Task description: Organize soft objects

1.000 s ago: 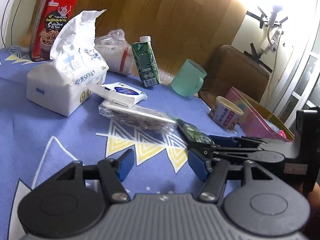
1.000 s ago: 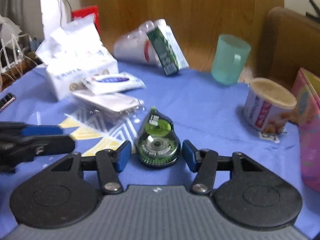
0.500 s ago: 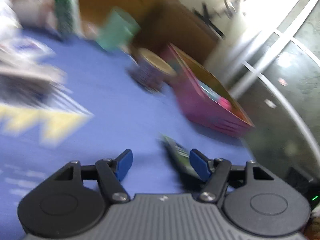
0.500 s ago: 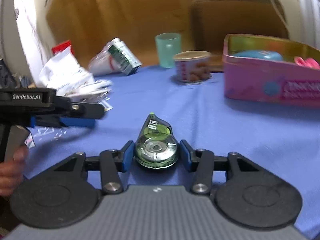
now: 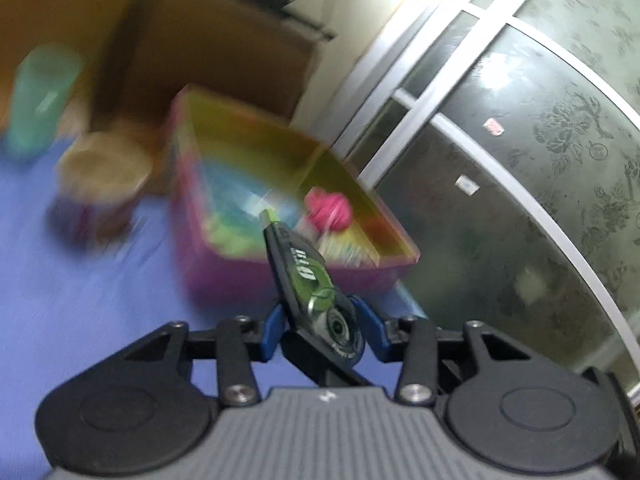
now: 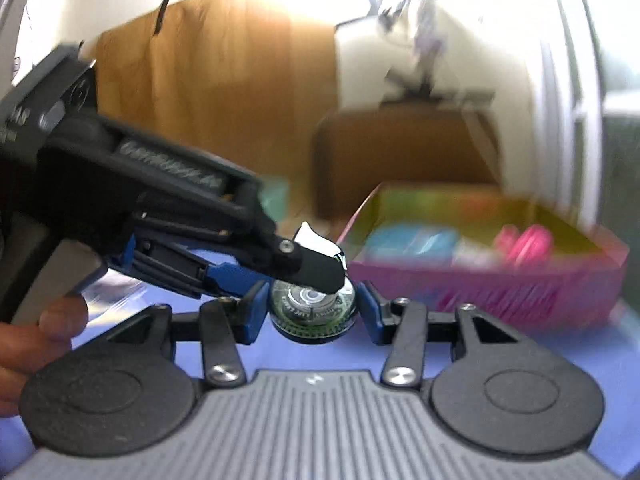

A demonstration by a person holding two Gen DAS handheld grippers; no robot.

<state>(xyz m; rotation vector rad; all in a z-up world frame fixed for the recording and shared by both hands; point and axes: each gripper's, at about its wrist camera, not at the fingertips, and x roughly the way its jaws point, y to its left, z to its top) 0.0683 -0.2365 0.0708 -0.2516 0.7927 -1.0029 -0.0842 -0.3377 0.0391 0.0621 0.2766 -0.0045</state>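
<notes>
A green correction tape dispenser (image 5: 308, 276) hangs above the blue tablecloth, in front of the open pink box (image 5: 224, 272). My right gripper (image 6: 312, 308) is shut on the dispenser's (image 6: 312, 312) round edges. My left gripper (image 5: 320, 320) comes in from the left in the right wrist view, one black finger (image 6: 316, 266) lying over the dispenser's top. Its jaws are closing and both blue pads touch the dispenser. In the left wrist view a black finger (image 5: 320, 364) of the right gripper shows under the dispenser. Both views are blurred.
The pink box (image 6: 480, 284) holds a pink soft item (image 5: 328, 208) and blue things. A snack tub (image 5: 104, 168) and a green cup (image 5: 40, 96) stand left of it. A brown chair (image 6: 400, 152) is behind, a glass door (image 5: 520, 160) to the right. A hand (image 6: 36, 332) holds the left gripper.
The left gripper swung right, away from the tissue packs toward the pink box, and closed round the dispenser. The right gripper carried the dispenser up and toward the box.
</notes>
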